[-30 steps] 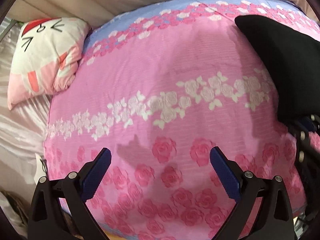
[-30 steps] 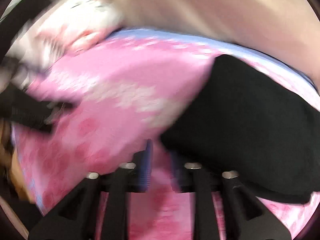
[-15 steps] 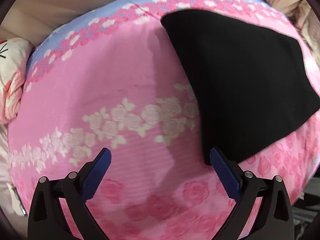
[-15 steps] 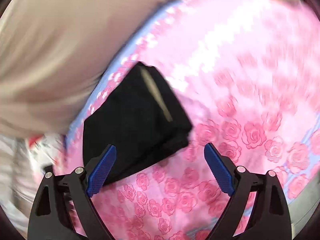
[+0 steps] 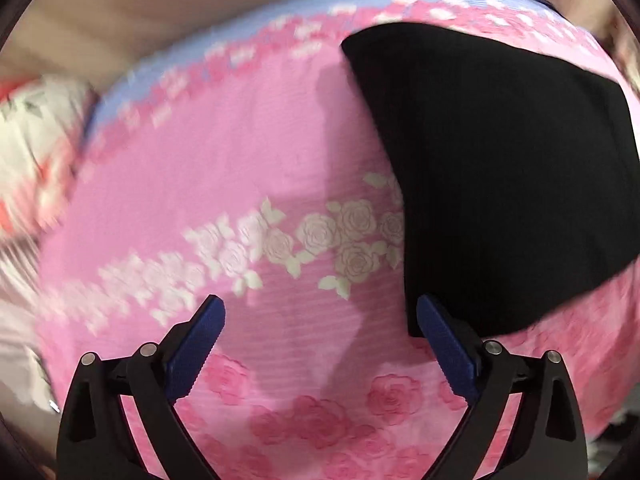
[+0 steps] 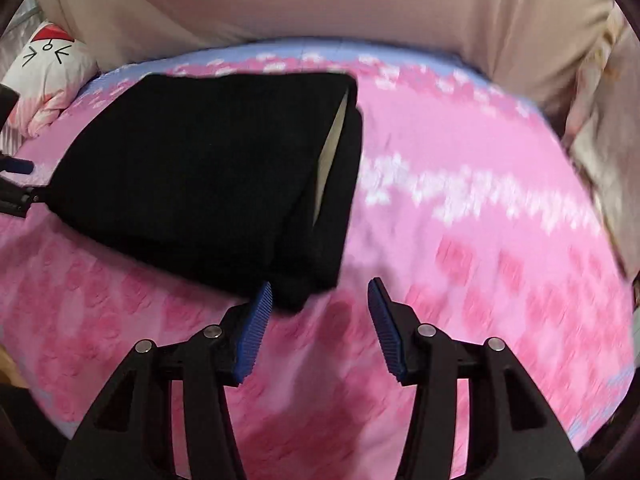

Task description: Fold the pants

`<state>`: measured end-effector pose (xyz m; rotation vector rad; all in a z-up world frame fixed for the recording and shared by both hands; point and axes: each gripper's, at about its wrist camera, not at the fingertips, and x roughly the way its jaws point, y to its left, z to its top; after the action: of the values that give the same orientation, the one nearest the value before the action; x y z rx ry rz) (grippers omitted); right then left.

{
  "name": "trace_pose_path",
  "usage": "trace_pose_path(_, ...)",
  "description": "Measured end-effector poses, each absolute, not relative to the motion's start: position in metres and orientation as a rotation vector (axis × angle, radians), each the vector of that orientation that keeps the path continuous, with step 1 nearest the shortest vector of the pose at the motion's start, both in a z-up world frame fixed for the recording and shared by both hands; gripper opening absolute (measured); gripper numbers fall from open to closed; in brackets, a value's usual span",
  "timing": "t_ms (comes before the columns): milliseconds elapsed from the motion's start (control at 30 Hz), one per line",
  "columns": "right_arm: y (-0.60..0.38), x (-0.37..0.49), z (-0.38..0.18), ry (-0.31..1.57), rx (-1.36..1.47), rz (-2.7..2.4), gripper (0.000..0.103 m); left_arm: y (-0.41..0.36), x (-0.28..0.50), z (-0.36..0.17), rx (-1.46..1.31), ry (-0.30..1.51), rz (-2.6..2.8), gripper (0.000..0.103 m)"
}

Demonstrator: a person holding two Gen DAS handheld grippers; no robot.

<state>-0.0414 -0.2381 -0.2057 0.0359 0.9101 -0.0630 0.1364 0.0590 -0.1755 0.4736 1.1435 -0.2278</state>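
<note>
The black pants (image 5: 504, 168) lie folded in a flat stack on the pink rose-print bed cover (image 5: 240, 152). In the right wrist view the pants (image 6: 200, 172) show a pale inner label at their right end. My left gripper (image 5: 320, 312) is open and empty, just left of the pants' near left corner. My right gripper (image 6: 320, 296) is open and empty, just in front of the pants' near right corner. The left gripper also shows at the left edge of the right wrist view (image 6: 16, 184).
A white cartoon-cat pillow (image 6: 48, 76) lies at the far left of the bed; it is blurred in the left wrist view (image 5: 36, 148). A beige padded wall (image 6: 320, 4) runs behind the bed. Pale fabric (image 6: 600, 120) lies at the right.
My right gripper went from nearly shut to open, swung around and now faces the pants' right end, its jaws narrower than half a second ago. My left gripper turned right toward the pants.
</note>
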Motion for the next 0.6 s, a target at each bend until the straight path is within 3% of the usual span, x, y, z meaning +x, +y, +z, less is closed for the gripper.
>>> trace_pose_path(200, -0.241, -0.016, -0.223, 0.89, 0.085, -0.031, 0.05, 0.034, 0.113, -0.184, 0.637, 0.958, -0.208, 0.096)
trace_pose_path(233, -0.244, -0.014, -0.222, 0.892, 0.099, -0.022, 0.046, 0.028, 0.111, -0.188, 0.677, 0.911, -0.188, 0.098)
trace_pose_path(267, -0.25, -0.011, -0.222, 0.904, 0.141, 0.002, 0.029, 0.026, 0.112, -0.189, 0.699, 0.883, -0.179, 0.098)
trace_pose_path(367, -0.26, -0.004, -0.208, 0.929, 0.244, 0.033, 0.015, 0.028, 0.128, -0.187, 0.62, 0.912, -0.174, 0.094)
trace_pose_path(400, -0.269, -0.007, -0.193, 0.9, 0.275, 0.034, 0.013, 0.033, 0.134, -0.185, 0.557, 0.955, -0.186, 0.063)
trace_pose_path(433, -0.274, -0.012, -0.183, 0.88, 0.282, 0.022, 0.01, 0.043, 0.141, -0.184, 0.499, 1.003, -0.214, 0.007)
trace_pose_path(533, -0.299, -0.027, -0.178, 0.868, 0.287, -0.083, 0.0, 0.077, 0.158, -0.179, 0.347, 1.057, -0.039, 0.0)
trace_pose_path(600, -0.318, -0.031, -0.221, 1.034, 0.31, -0.125, 0.0, 0.094, 0.163, -0.19, 0.317, 1.092, 0.004, 0.0)
